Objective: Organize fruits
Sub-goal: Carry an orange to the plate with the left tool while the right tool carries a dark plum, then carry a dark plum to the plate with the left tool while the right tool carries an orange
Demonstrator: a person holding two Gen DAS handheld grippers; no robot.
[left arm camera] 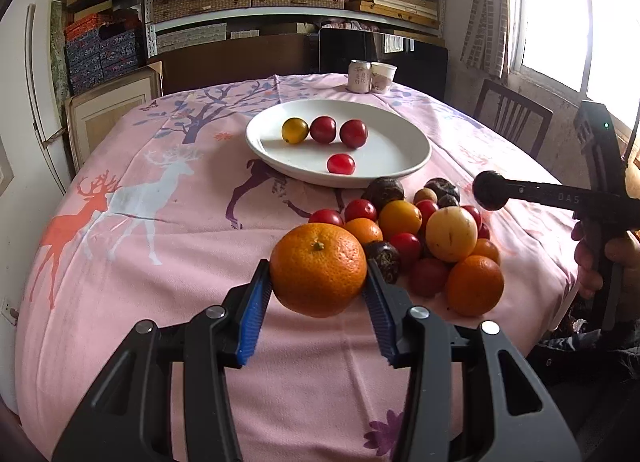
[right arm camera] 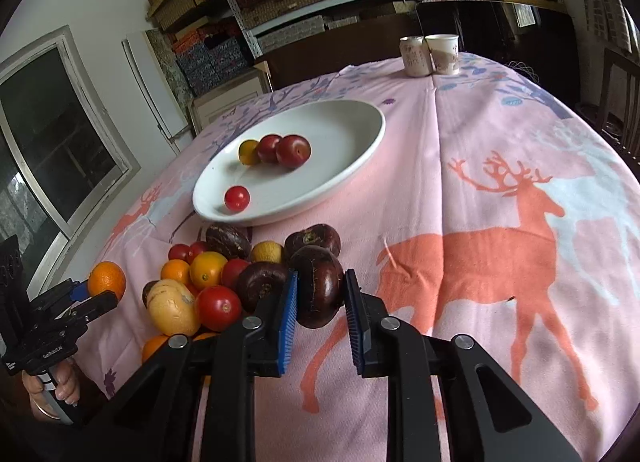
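My left gripper (left arm camera: 319,276) is shut on a large orange (left arm camera: 318,269) and holds it above the pink tablecloth, in front of the fruit pile (left arm camera: 424,238). It also shows in the right wrist view (right arm camera: 106,280). My right gripper (right arm camera: 320,294) is shut on a dark brown water chestnut (right arm camera: 318,286), lifted at the pile's right side; the chestnut also shows in the left wrist view (left arm camera: 490,189). A white oval plate (left arm camera: 392,133) holds a yellow tomato (left arm camera: 295,130), two dark red plums and a red cherry tomato (left arm camera: 341,164).
The pile (right arm camera: 208,282) holds oranges, red tomatoes, a pale yellow fruit (right arm camera: 172,306) and more chestnuts. A can (left arm camera: 359,77) and a paper cup (left arm camera: 383,77) stand at the table's far edge. A chair (left arm camera: 512,113) is at the right; shelves of boxes stand behind.
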